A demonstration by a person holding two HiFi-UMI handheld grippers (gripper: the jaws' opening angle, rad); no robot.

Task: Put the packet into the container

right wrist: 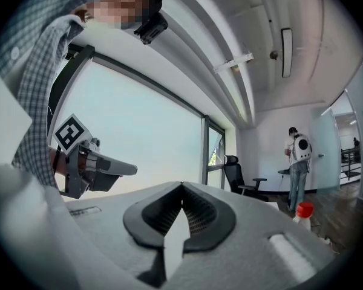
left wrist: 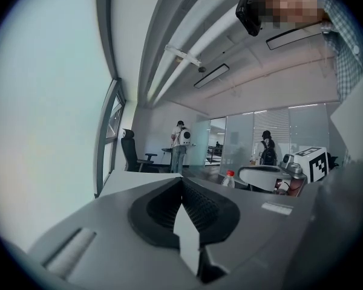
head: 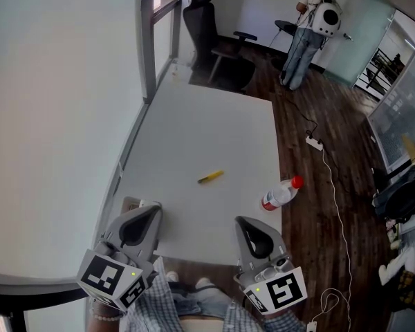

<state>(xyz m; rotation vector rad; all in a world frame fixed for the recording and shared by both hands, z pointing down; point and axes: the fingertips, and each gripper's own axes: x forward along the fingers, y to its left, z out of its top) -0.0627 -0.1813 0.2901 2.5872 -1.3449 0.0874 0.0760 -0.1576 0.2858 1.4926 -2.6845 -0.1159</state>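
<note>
packet [head: 210, 177], small and yellow, lies in the middle of the white table [head: 194, 130], far from both claws. left gripper [head: 152, 209] is closed tight with nothing in it. right gripper [head: 243, 221] is closed too, holding nothing. a bottle [head: 281, 193] lies by the table's edge.

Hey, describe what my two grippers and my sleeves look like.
Both the left gripper and the right gripper are light grey tapered shells with black ribbed pads. Each carries a cube of black-and-white square markers and a small green light. The sleeves are blue-and-white checked.
</note>
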